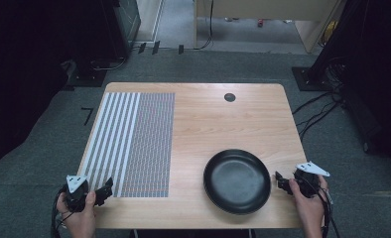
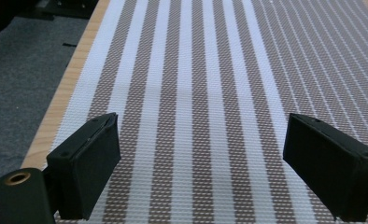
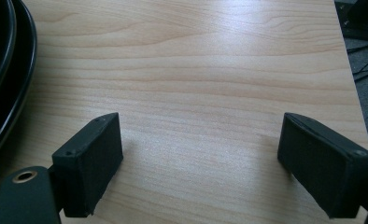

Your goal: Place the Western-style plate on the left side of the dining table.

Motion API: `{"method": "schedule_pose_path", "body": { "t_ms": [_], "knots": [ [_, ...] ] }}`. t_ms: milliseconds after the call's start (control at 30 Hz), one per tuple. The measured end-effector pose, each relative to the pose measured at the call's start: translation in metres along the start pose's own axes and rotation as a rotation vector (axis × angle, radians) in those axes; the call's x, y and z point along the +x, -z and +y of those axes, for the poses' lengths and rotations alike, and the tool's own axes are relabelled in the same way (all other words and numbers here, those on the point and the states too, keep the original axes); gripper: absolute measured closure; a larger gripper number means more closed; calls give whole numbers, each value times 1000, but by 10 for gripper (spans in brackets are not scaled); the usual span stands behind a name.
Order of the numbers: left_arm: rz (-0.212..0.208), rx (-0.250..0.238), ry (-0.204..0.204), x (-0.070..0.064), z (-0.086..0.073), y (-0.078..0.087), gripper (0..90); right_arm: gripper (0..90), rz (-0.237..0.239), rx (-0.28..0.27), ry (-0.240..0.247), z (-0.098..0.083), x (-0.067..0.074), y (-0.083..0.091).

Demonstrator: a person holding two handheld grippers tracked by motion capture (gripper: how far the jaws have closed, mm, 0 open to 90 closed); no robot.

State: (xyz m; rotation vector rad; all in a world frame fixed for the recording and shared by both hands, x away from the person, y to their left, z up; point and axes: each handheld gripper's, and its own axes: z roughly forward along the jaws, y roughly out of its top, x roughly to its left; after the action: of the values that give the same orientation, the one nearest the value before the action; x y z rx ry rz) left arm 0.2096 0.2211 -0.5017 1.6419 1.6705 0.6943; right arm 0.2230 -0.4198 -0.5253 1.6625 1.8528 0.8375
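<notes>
Grippers at near edge, both empty.
Left gripper and right gripper stood wide open, holding nothing. Black plate lay near-right; placemat spanned left, near to far. Plate likely rigid, slippery, breakable: grip its raised rim.

A wooden table stands on grey carpet; a striped placemat covers its left side; a black plate sits near its right front.
</notes>
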Motion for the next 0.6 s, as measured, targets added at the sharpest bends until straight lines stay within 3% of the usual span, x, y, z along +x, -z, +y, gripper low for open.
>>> {"method": "schedule_pose_path", "body": {
  "t_ms": [267,533,600],
  "knots": [
    [-26,-17,-11,-18,8,-3,106,138,-29,-7,-21,0,0,0],
    [-71,-9,-35,-39,11,-7,107,141,-21,-24,-78,2,1,4],
    [-88,-7,-54,-50,12,-6,107,140,-20,-31,-90,2,2,7]
  ]
}}
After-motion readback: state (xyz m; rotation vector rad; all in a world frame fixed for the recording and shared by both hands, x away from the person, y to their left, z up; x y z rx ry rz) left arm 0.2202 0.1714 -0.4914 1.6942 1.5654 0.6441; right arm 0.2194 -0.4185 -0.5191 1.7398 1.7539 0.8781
